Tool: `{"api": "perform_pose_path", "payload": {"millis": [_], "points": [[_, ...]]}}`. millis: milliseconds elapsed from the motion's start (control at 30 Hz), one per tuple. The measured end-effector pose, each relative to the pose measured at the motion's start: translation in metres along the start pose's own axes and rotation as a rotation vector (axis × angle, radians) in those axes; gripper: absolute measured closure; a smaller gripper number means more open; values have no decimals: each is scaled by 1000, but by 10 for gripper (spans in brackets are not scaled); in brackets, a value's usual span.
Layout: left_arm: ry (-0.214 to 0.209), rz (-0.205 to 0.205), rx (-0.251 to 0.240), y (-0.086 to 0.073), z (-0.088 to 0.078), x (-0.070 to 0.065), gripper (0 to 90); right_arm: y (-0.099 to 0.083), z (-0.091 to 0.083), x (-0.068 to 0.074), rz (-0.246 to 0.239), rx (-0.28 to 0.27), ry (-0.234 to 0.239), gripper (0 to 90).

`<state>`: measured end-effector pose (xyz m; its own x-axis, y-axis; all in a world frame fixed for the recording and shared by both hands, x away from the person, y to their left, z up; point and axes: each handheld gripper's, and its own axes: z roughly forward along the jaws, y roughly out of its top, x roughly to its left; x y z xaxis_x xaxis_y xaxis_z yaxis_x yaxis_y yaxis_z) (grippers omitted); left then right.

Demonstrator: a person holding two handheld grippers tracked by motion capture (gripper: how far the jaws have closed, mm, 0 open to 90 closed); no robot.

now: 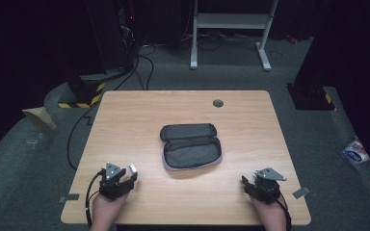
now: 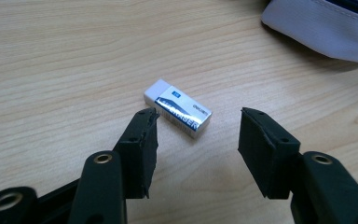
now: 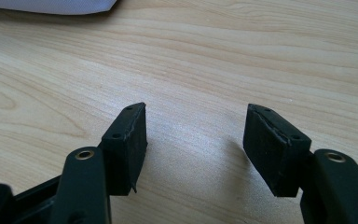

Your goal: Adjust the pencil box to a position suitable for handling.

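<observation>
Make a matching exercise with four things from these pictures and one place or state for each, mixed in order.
Things:
1 eraser
2 pencil case
3 left gripper
4 right gripper

States:
A lies unzipped at the table's middle
B open over bare wood
C white with a blue sleeve, flat on the table
D open, jaws either side of the eraser's near end

Pairs: 1-C, 2-A, 3-D, 4-B

On the wooden table (image 1: 125, 110) there is one eraser (image 2: 177, 108) in a white and blue sleeve, at about seven o'clock from the table's middle, and one dark grey pencil case (image 1: 191, 146), unzipped and lying open at the middle. There are two handheld grippers, the left gripper (image 2: 198, 135) at seven o'clock and the right gripper (image 3: 196, 140) at five o'clock, each with two black jaws. One round grey cable port (image 1: 218, 103) sits in the tabletop at twelve o'clock.
</observation>
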<state>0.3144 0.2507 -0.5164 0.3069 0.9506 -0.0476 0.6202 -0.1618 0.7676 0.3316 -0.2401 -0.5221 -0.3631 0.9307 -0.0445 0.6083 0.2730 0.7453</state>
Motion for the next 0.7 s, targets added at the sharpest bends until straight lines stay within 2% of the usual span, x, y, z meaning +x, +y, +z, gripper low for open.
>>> {"api": "perform_pose_path", "payload": {"millis": [67,167,400,533,700], "points": [[2,7,4,1,4,-1,475,1,1,0,-5,7,0,394],[3,-5,11,2,7,-3,475,1,2,0,-7,13,4,397],[26,-19,19,4,16,-5,482,2,3,-2,12,16,22,396],[29,1,26,6,21,-7,489,2,3,-2,11,18,20,396],[28,3,24,10,26,-7,502,2,3,-3,19,19,23,399]]}}
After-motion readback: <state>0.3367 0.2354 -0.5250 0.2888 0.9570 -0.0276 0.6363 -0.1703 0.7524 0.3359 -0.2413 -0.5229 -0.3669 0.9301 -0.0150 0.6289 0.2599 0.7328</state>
